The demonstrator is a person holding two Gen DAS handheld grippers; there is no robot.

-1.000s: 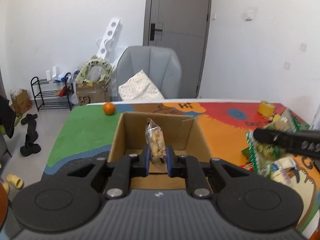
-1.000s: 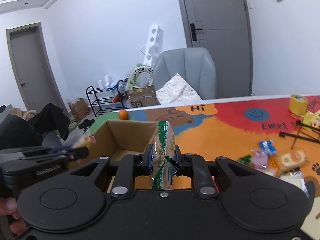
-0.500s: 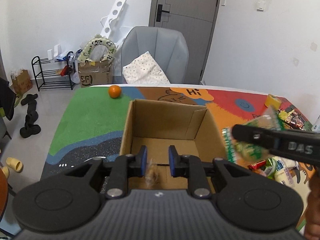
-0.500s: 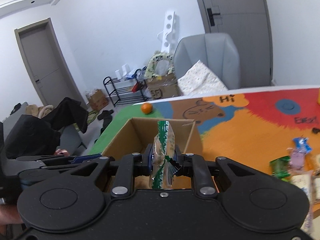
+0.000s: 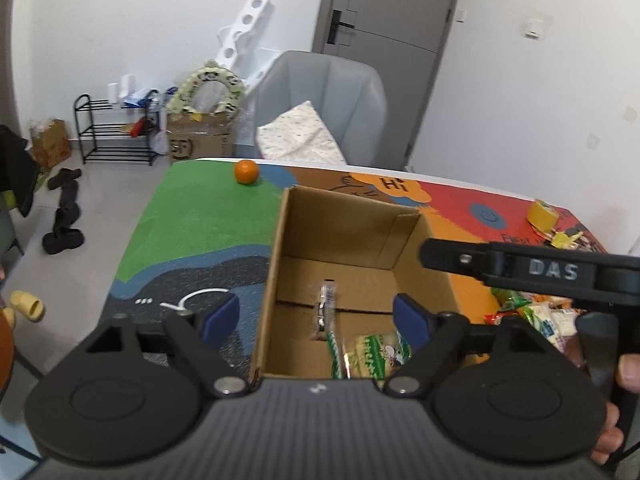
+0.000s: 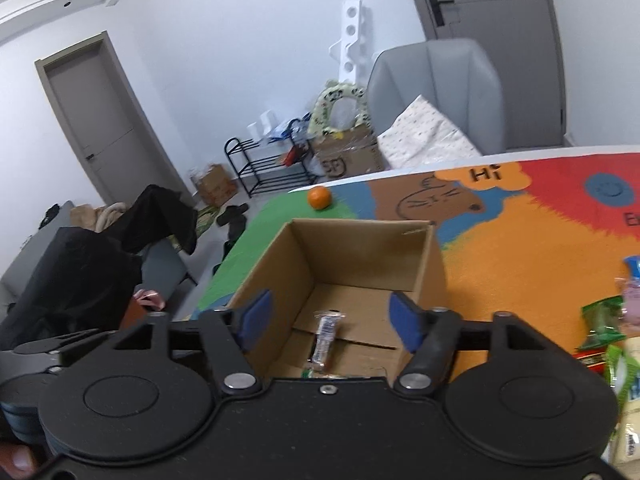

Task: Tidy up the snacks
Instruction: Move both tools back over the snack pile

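Observation:
An open cardboard box (image 5: 344, 224) stands on the colourful table mat. On its floor lie a clear snack packet (image 5: 326, 312) and a green-and-white packet (image 5: 376, 354). My left gripper (image 5: 316, 318) hangs over the box's near edge, its jaws opening, with nothing pressed between the blue pads. My right gripper (image 6: 331, 321) is above the same box (image 6: 360, 256), jaws opening too, and the clear packet (image 6: 326, 338) lies below it, free. In the left wrist view one of the right gripper's fingers (image 5: 460, 258) reaches in from the right.
An orange (image 5: 245, 171) sits at the mat's far left corner and a yellow tape roll (image 5: 541, 213) at the far right. A pile of snack packets (image 6: 604, 320) lies right of the box. A grey chair (image 5: 320, 96) stands behind the table.
Both grippers were shut on snack packets; both have opened and the packets now lie in the box. The right gripper came over the box from the right.

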